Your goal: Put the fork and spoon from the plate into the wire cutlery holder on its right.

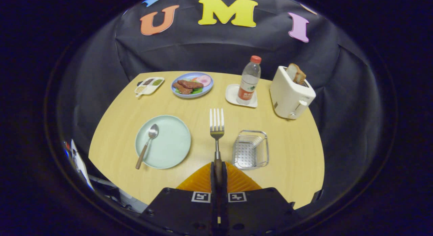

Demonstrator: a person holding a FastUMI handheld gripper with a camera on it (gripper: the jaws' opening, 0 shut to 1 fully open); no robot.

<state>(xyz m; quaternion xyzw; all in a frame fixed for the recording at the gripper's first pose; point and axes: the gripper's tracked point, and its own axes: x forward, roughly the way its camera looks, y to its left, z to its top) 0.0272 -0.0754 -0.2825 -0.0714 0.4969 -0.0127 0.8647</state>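
Gripper [218,170]: fingers closed on the handle of the fork [217,127], tines pointing ahead, held above the tabletop [287,155] between the plate [169,146] and the wire cutlery holder [251,149]. Spoon [147,144]: lying on the plate's left side, handle overhanging the near rim. Holder: just right of the fork.

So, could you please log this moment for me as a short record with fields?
hand-held gripper: shut on the fork's handle
fork: held above the table, tines pointing away from the fingers
spoon: lying on the green plate, handle end over its near rim
green plate: left of the fork
wire cutlery holder: right of the fork, nothing in it
table: also holds a toaster, a water bottle and a plate of food
task state: neither utensil is in the holder yet
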